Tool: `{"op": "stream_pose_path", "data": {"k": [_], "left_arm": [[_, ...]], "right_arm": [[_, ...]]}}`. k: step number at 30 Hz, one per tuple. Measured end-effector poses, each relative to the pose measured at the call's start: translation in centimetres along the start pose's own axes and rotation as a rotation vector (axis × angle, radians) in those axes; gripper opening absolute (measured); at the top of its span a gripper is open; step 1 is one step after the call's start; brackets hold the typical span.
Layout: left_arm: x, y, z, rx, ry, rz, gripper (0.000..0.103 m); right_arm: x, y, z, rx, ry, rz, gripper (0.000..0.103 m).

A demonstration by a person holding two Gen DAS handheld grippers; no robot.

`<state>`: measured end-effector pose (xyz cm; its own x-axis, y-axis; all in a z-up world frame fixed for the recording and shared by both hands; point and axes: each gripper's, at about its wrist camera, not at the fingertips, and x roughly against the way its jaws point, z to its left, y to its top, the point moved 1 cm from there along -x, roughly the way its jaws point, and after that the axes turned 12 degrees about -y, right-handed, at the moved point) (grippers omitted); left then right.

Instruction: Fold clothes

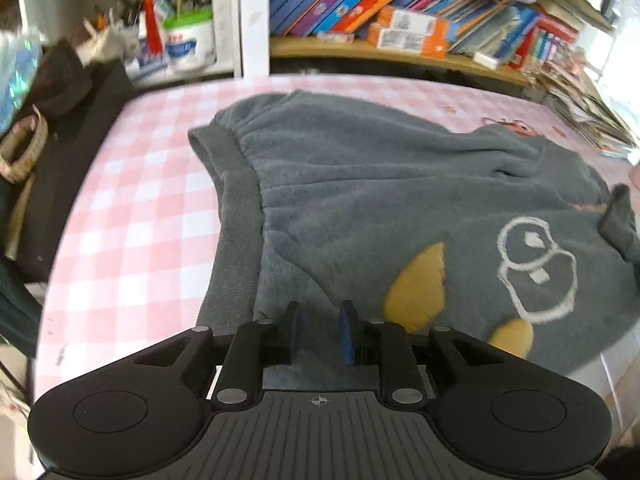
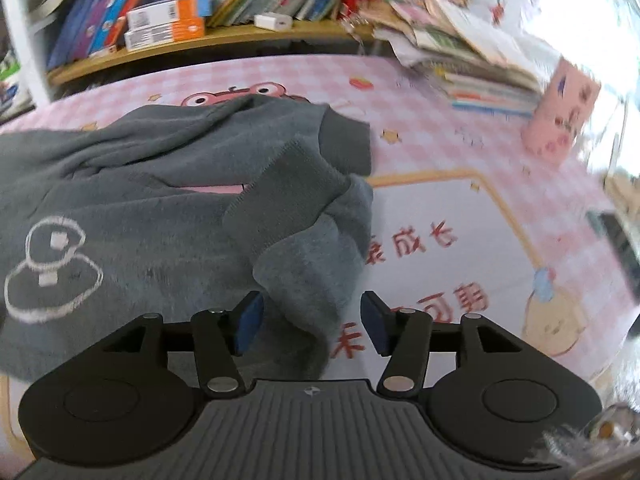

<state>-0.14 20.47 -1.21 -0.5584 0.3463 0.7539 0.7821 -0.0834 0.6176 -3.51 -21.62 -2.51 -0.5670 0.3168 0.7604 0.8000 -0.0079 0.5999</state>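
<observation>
Grey sweatshirt (image 1: 360, 184) on checked mat (image 1: 132, 208); books fill shelf (image 1: 400, 54).

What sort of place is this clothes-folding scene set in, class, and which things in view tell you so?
Probably a child's room or study corner at home: a shelf crammed with picture books, a pink checked cartoon mat on the table, and a child-sized grey sweatshirt spread out on it.

Bare tablecloth (image 1: 132, 216) left of sweatshirt (image 1: 360, 208)

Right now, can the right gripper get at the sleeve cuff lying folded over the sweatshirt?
Probably yes. The right gripper is open, and the sleeve cuff lies just ahead on the grey sweatshirt with nothing over it.
</observation>
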Motion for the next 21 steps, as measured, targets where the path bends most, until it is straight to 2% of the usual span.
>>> {"op": "stream_pose_path", "data": {"k": [2, 7, 9, 13, 14, 15, 16, 17, 19, 21], "left_arm": [[0.2, -0.2, -0.3, -0.009, -0.011, -0.010, 0.029], [-1.5, -0.1, -0.5, 0.008, -0.021, 0.027, 0.030], [-2.2, -0.1, -0.5, 0.014, -0.025, 0.042, 0.030], [-2.9, -0.1, -0.2, 0.035, -0.045, 0.056, 0.030], [-2.9, -0.1, 0.0, 0.042, -0.054, 0.055, 0.030], [-2.9, -0.1, 0.2, 0.050, -0.063, 0.054, 0.030], [-2.9, 0.0, 0.3, 0.048, -0.069, 0.060, 0.030], [-2.9, 0.1, 0.4, 0.044, -0.069, 0.068, 0.030], [-2.8, 0.1, 0.4, 0.039, -0.068, 0.077, 0.030], [-2.6, -0.1, 0.3, 0.040, -0.070, 0.075, 0.030]], "right_arm": [[0.8, 0.1, 0.3, 0.050, 0.007, -0.032, 0.054], [0.7, 1.5, 3.3, 0.158, 0.045, -0.117, 0.055], [-1.0, 2.2, 4.5, 0.190, 0.014, -0.098, 0.052], [-4.3, 2.7, 5.0, 0.196, -0.119, -0.052, 0.050], [-4.6, 2.8, 4.7, 0.192, -0.112, -0.046, 0.048], [-4.8, 2.8, 4.4, 0.187, -0.098, -0.041, 0.031], [-4.6, 2.9, 3.4, 0.151, -0.092, -0.040, 0.018], [-4.4, 3.1, 2.3, 0.108, -0.089, -0.040, 0.017], [-2.9, 3.5, -1.8, -0.065, -0.123, -0.062, 0.017], [-2.1, 2.8, -6.2, -0.228, -0.168, -0.041, 0.018]]}}
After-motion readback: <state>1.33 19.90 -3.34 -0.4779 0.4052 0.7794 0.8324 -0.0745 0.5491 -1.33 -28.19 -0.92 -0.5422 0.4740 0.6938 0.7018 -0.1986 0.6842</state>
